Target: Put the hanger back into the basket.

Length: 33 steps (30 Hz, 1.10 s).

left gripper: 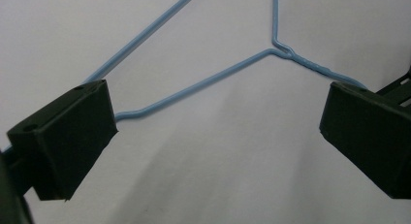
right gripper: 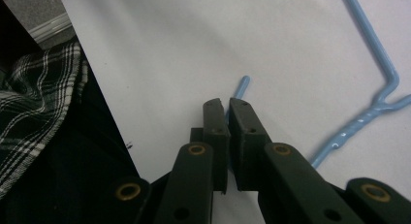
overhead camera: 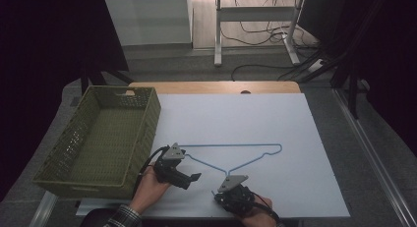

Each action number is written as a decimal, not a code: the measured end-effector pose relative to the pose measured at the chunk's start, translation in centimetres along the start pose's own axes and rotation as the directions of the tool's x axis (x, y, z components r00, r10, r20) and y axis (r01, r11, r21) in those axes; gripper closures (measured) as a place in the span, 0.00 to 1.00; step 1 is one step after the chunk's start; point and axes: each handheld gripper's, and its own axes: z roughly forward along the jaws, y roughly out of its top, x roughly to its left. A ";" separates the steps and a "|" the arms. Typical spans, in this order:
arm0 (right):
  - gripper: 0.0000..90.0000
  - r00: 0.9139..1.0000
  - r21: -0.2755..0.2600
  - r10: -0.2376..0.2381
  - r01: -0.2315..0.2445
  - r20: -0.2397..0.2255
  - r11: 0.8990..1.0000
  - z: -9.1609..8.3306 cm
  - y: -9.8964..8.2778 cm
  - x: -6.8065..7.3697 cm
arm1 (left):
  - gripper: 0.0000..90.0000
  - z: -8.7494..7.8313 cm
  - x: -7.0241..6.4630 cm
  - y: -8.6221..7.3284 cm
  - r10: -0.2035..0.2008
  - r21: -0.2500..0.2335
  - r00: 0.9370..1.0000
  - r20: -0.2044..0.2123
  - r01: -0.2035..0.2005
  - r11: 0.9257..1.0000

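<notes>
On white tabletop (overhead camera: 295, 138), blue wire hanger (overhead camera: 231, 146) lies flat beside green basket (overhead camera: 98, 138). Right gripper (right gripper: 226, 105) jaws clamped on hanger's hook end. Left gripper (left gripper: 213, 132) jaws wide, hanger wire beneath, ungripped.

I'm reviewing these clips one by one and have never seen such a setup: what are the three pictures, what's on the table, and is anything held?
A person works at a table with a hand-held two-jaw tool in each hand. The high view looks down from above; the other two come from cameras riding on each tool, looking along its black jaws. On the white sheet lie a blue wire hanger and, at the left, a green basket. The right tool has its jaws closed on the hanger's hook, whose tip pokes out past them. The left tool is open, its jaws standing wide apart above the hanger and not gripping it.
</notes>
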 end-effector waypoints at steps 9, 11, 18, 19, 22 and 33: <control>0.97 1.000 -0.024 -0.014 0.014 0.007 1.000 -1.2 0.9 0.1 | 0.02 0.4 0.3 0.4 -0.025 0.028 1.000 -0.017 0.025 0.999; 0.97 1.000 -0.025 -0.010 0.010 0.006 1.000 -1.3 1.0 0.1 | 0.02 0.6 0.5 0.5 -0.025 0.040 1.000 -0.006 0.025 0.999; 0.97 1.000 -0.046 0.003 -0.004 -0.013 0.999 -2.3 1.7 -0.1 | 0.03 1.6 0.8 1.4 -0.002 0.052 1.000 0.011 0.002 0.999; 0.97 1.000 -0.048 0.000 -0.001 -0.013 0.999 -2.4 1.8 -0.2 | 0.04 1.8 0.8 1.5 0.006 0.053 1.000 0.005 -0.006 0.999; 0.97 1.000 -0.057 0.007 -0.008 -0.019 0.998 -2.8 2.1 -0.3 | 0.07 2.2 1.0 1.8 0.015 0.064 1.000 0.001 -0.015 0.998; 0.97 0.999 -0.069 0.010 -0.012 -0.036 0.998 -3.6 2.7 -0.7 | 0.18 3.5 0.9 2.6 0.073 0.068 0.997 0.032 -0.075 0.995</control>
